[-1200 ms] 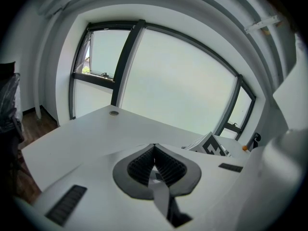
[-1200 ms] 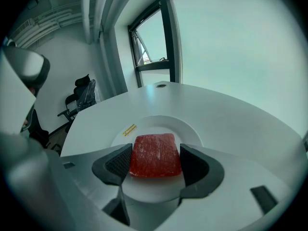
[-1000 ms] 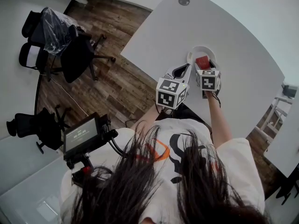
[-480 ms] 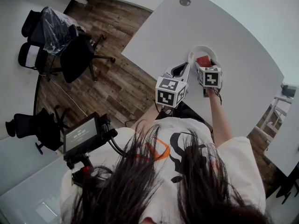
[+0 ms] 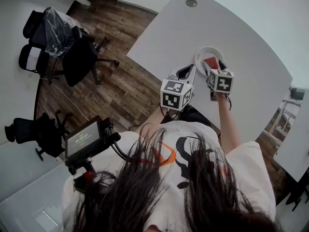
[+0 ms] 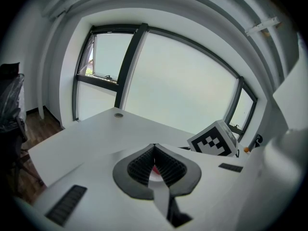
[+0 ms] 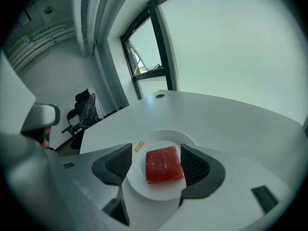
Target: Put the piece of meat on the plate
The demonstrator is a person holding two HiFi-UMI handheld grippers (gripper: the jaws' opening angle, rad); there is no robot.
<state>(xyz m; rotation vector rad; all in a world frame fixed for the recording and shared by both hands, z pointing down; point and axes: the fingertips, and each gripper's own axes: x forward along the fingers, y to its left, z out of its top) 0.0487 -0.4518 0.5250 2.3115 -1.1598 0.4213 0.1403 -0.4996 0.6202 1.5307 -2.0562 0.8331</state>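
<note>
The white table (image 5: 241, 28) fills the head view from 12 to 3 o'clock, with black office chairs (image 5: 72, 52) on the wooden floor (image 5: 130, 81) towards 10 o'clock. The left gripper (image 6: 155, 150) sits just off the plate's 8 o'clock side. Its jaws are pressed together at the tips, clamping nothing, and a sliver of red shows through the gap behind them. The right gripper (image 7: 159, 165) hangs over the plate from its 5 o'clock side, with its jaws spread wide on either side of the meat and touching neither edge. The round white plate (image 7: 154, 189) rests on the table. The piece of meat (image 7: 163, 164), a red slab, lies flat in the middle of it. A small yellowish strip (image 7: 139, 146) lies on the table just beside the plate's rim at 10 o'clock.
</note>
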